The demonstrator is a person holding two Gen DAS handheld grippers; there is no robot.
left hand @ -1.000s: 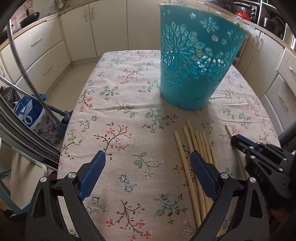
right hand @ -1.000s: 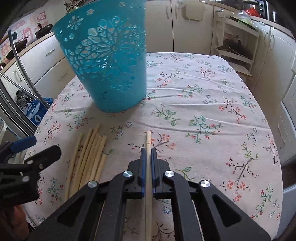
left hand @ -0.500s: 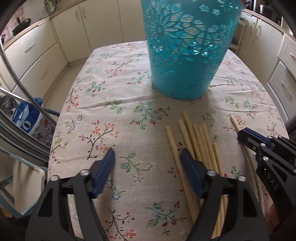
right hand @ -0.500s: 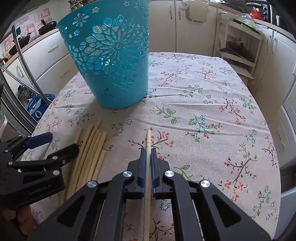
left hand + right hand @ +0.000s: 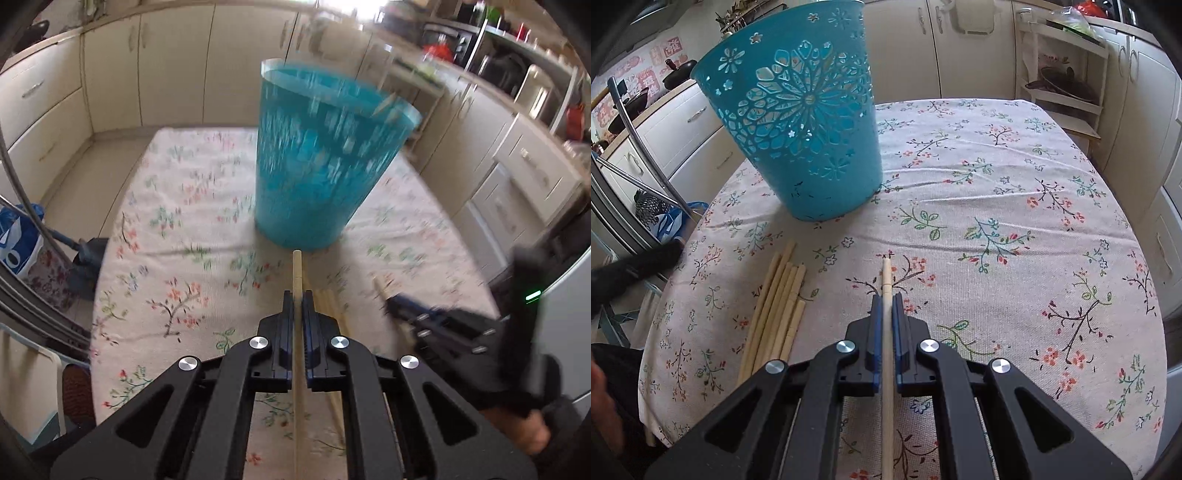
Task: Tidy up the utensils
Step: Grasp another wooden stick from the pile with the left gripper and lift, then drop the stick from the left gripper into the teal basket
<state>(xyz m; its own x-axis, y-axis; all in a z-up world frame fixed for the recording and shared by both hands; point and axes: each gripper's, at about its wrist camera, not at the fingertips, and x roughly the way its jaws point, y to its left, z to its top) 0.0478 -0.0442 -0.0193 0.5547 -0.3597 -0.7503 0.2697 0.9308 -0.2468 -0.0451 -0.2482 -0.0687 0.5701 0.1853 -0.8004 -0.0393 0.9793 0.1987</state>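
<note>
Left gripper [image 5: 298, 301], wide apart a second ago, now clamps one chopstick [image 5: 296, 273] lifted off the bundle, tip toward the teal basket [image 5: 325, 162]; drop-in likely next.
Right gripper [image 5: 886, 306] unchanged, pinching its own stick [image 5: 886, 275]; spare chopsticks [image 5: 775, 306] lie below the basket.

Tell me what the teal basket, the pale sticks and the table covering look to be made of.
Teal basket: likely moulded plastic, smooth with a slight sheen; floral cut-outs pierce a thin, even wall.
Pale sticks: probably bamboo or light wood, matt; beige with what look like small nodes along the shafts.
Table covering: woven fabric, matt; visible weave, soft wrinkles and a printed flower pattern.
</note>
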